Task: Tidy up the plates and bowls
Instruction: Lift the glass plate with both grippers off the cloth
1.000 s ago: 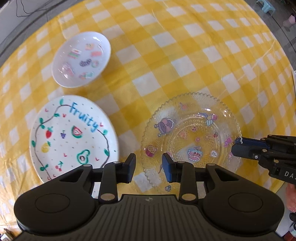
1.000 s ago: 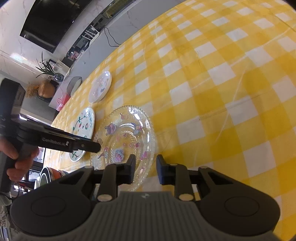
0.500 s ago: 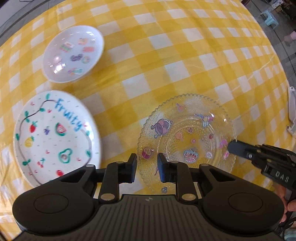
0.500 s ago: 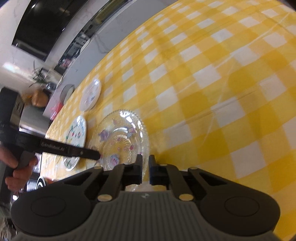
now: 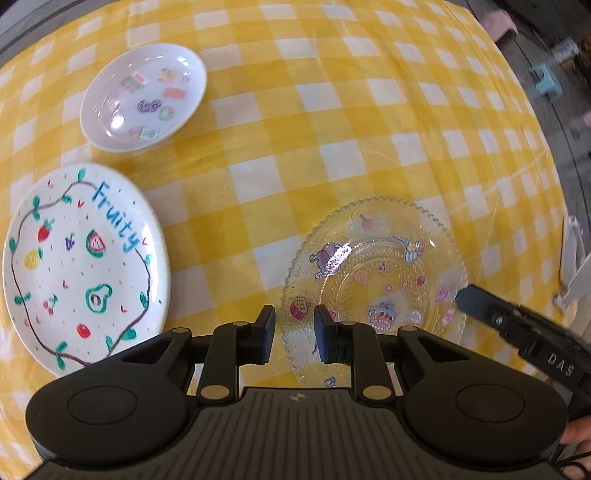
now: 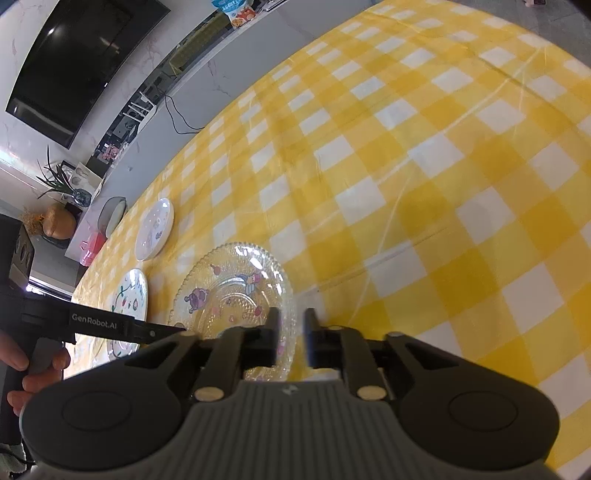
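Left wrist view: glass plate [image 5: 373, 280] sat between both grippers, unheld.
Left gripper [image 5: 293, 332] slack at rim; right gripper [image 6: 291, 341] opening, empty. Glass looked slick, brittle; best pinched at beaded rim.

Left claw [image 5: 291, 334] part-open, downward; right claw [image 6: 291, 338] opening.

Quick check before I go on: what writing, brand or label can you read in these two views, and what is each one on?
"Fruity": blue hand lettering on the white fruit plate.
"DAS": white letters on the right gripper finger, left wrist view.
"GenRobot.AI": white print on the left gripper finger, right wrist view.
Sticker print in the small white dish: too small to read.
Snack bag on the far counter: lettering blurred, unreadable.
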`<state>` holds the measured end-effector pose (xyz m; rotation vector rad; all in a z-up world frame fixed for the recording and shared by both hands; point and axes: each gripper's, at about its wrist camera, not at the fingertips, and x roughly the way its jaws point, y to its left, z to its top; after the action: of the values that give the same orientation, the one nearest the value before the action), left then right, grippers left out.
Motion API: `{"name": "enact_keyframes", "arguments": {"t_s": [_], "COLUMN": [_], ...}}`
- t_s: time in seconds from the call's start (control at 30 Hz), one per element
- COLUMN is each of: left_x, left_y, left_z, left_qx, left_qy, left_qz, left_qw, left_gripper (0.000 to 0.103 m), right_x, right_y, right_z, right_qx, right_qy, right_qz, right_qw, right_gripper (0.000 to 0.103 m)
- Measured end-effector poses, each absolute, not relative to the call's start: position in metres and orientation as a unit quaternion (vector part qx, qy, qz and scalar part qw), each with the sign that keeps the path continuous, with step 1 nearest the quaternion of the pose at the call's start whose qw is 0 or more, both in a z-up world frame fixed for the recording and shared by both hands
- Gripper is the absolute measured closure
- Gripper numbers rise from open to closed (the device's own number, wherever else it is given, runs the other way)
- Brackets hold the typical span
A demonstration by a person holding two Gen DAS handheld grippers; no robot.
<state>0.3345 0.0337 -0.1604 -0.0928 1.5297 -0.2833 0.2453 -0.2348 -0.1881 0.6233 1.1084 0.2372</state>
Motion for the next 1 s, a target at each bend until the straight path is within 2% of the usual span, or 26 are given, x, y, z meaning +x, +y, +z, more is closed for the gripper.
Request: {"name": "enact_keyframes", "arguments": {"t_s": [0.3, 0.37, 0.53, 1.0], "left_x": [0.334, 0.332, 0.322, 0.292], "left_y": [0.038, 0.035, 0.047, 0.030], "left_z": [-0.164, -0.163, -0.157, -0.131], "left_qx": [-0.061, -0.061, -0.075, -0.092], "left_qy": [0.682, 0.679, 0.674, 0.647], "left_qz": [-0.128, -0.129, -0.121, -0.121], "left_qw": [0.718, 0.720, 0.725, 0.747], "left_gripper": [0.079, 0.080, 0.082, 0.088], "right_x": [0.248, 0.249, 0.249, 0.240], "right_y": [-0.237, -0.237, -0.238, -0.264], "right_z": [-0.195, -0.197, -0.203, -0.191], "right_qx": [0.317, 0.323, 0.335, 0.357], "right_qy": [0.521, 0.526, 0.532, 0.529], "right_qz": [0.113, 0.115, 0.113, 0.108], "right_qw": [0.784, 0.778, 0.769, 0.763], "right_gripper": [0.079, 0.087, 0.098, 0.098]}}
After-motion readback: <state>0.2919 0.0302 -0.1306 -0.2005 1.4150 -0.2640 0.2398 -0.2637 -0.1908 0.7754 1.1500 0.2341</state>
